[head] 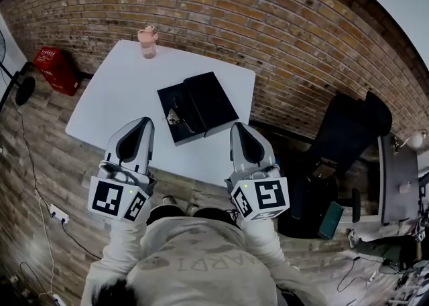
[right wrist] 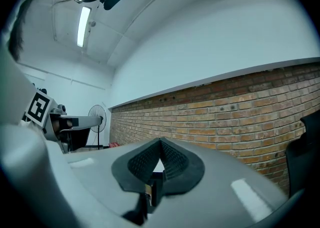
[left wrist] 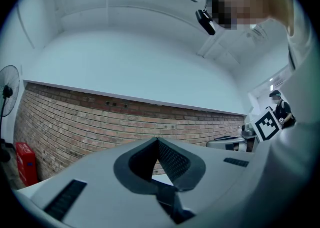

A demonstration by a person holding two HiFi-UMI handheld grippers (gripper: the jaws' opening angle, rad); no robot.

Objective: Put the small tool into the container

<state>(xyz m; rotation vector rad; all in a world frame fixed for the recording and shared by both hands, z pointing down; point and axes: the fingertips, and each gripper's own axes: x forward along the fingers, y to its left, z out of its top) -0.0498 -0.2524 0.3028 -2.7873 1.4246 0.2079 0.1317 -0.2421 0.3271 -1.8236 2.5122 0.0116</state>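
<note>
Black case [head: 211, 100] open mid-frame, small metallic tool [head: 173, 118] apparently inside. Clenched, empty: left tongs [head: 143, 124], right tongs [head: 239, 128], lower frame. Risk: careless reach nudges case, tool spills.

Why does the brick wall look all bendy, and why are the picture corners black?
Head view: the wide lens bows the brick wall into an arc and darkens the corners. Left gripper view: the same wall curves like a bowl, and the picture sits in a round black frame. Right gripper view: the ceiling light glares bright white, and the wall slants and bends.
</note>
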